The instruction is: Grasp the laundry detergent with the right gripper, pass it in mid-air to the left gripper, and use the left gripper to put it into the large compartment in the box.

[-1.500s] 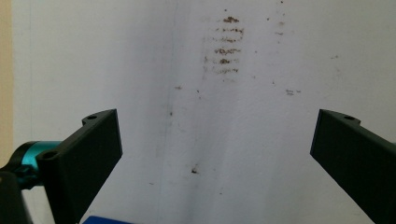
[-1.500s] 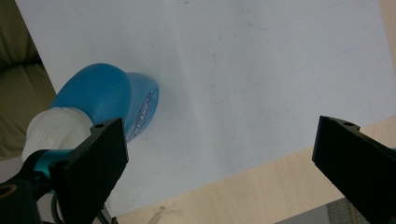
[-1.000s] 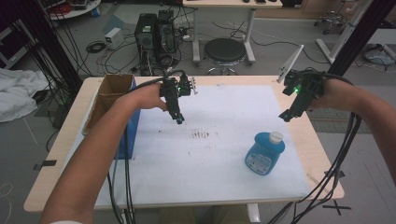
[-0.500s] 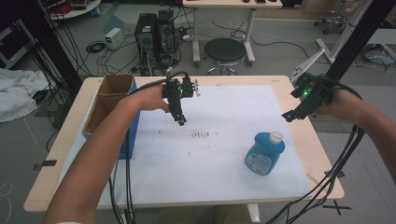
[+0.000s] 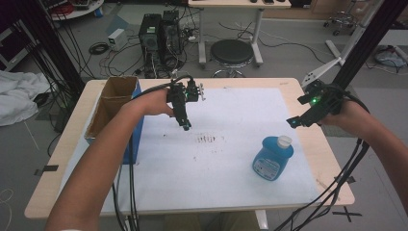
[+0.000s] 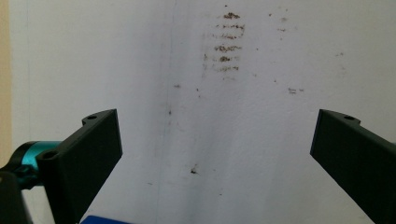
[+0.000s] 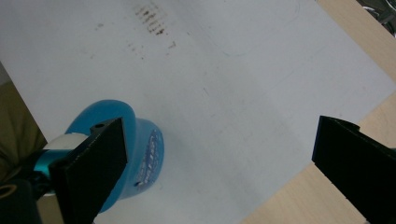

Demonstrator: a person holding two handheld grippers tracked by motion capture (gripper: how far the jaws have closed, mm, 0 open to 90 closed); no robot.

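Now, with my right gripper (image 5: 294, 122) wide open and empty, the blue bottle (image 5: 272, 157) stands just below-left of it, so I should lower straight and close on its body.

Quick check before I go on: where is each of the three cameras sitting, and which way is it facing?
High view: above the person's side, facing forward and down on the table; both forearms, left gripper, right gripper.
Left gripper view: rides that gripper, faces down on the white sheet; own open fingers.
Right gripper view: faces down on the blue bottle; own open fingers.
All share the brown smudges.
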